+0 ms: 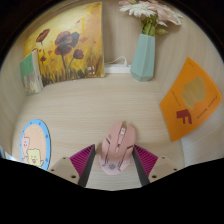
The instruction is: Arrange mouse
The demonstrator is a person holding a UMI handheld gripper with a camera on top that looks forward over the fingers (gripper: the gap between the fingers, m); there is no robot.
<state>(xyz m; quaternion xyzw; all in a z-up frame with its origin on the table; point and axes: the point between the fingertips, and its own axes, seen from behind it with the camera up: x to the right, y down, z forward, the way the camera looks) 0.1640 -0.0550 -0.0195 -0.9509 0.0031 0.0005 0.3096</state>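
A pink computer mouse [116, 145] sits between my gripper's fingers on the pale striped table [90, 110], its nose pointing away from me. My gripper [114, 165] is shut on the mouse: the magenta pads [82, 160] press on its left and right sides. I cannot tell whether the mouse rests on the table or is lifted just off it.
A flower painting [68, 42] leans at the back left with a small card [30, 72] beside it. A teal vase with flowers [144, 58] stands at the back, with a white object [118, 68] next to it. An orange card [190, 97] lies right, a round blue cartoon mat [33, 146] left.
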